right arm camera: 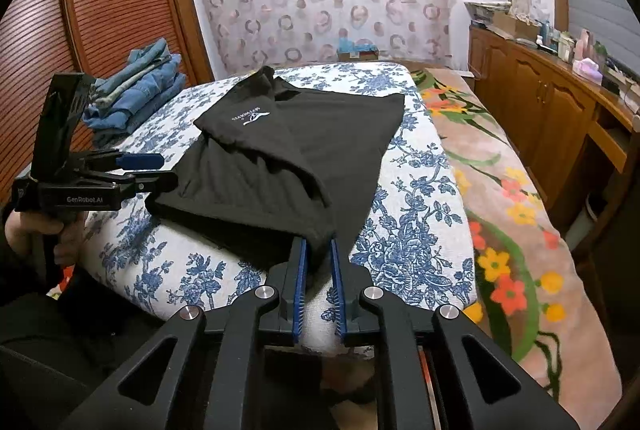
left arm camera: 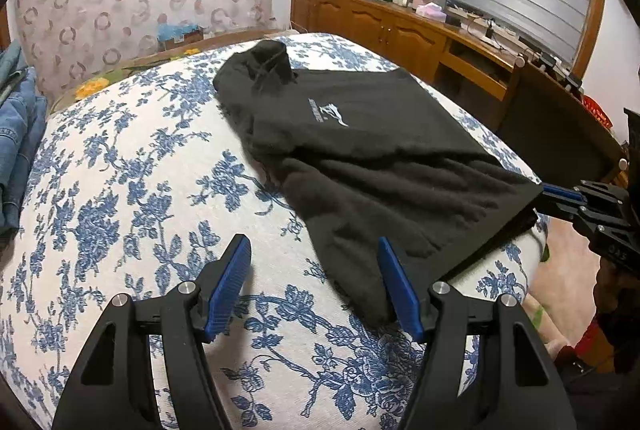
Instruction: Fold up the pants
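Black fleece pants (left arm camera: 360,133) with a small white logo lie folded on a white bed cover with blue flowers (left arm camera: 140,169). My left gripper (left arm camera: 312,246) hovers open over the cover; the pants' near corner lies against its right finger, ungripped. My right gripper (right arm camera: 318,242) has its blue pads a narrow gap apart, closed on the near right corner of the pants (right arm camera: 300,133) at the edge of the cover (right arm camera: 412,230). The left wrist view shows that gripper (left arm camera: 560,195) holding the corner at the right edge. The right wrist view shows the left gripper (right arm camera: 160,169) in a hand.
A stack of folded blue jeans (right arm camera: 136,89) sits at the far left of the bed. A flowered blanket (right arm camera: 500,189) covers the bed on the right. Beyond it a wooden cabinet (left arm camera: 380,25) runs along the wall, its top crowded with small items. A patterned curtain hangs behind.
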A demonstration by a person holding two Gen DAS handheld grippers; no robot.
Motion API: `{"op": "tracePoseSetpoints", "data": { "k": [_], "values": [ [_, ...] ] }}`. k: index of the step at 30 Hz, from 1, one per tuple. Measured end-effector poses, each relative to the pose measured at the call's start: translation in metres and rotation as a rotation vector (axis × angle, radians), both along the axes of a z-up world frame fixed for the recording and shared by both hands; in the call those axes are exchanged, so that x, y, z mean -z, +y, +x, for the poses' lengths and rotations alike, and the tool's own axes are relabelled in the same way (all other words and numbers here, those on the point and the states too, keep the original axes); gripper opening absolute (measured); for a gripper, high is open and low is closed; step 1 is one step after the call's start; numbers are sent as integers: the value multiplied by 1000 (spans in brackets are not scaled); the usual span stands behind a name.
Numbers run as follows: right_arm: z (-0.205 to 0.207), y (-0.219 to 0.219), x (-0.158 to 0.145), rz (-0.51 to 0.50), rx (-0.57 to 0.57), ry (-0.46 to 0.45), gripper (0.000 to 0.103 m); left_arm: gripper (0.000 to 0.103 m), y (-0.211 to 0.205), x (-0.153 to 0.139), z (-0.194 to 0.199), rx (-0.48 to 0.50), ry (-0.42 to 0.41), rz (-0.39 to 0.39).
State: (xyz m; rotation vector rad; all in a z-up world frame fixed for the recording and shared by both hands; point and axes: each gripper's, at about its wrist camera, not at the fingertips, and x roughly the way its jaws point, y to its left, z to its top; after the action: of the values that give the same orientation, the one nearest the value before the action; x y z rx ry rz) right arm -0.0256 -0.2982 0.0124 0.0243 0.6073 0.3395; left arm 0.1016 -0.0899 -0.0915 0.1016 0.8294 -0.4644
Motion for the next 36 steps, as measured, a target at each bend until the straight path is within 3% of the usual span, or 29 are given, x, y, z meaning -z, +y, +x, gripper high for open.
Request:
{"op": "tracePoseSetpoints", "data": {
  "k": [7, 13, 24, 36],
  "values": [
    [-6, -3, -9, 18, 13, -25, 15, 67, 7, -8, 0, -21, -23, -15],
    [-3, 1, -19, 32, 12, -69, 25, 67, 16, -13, 2, -49, -39, -22],
    [37, 39, -26, 26, -54, -97, 34, 67, 36, -24, 3, -98, -69, -33],
    [78, 79, -26, -6, -157, -101, 36, 68, 56, -30, 3, -139, -96, -32]
  ]
}}
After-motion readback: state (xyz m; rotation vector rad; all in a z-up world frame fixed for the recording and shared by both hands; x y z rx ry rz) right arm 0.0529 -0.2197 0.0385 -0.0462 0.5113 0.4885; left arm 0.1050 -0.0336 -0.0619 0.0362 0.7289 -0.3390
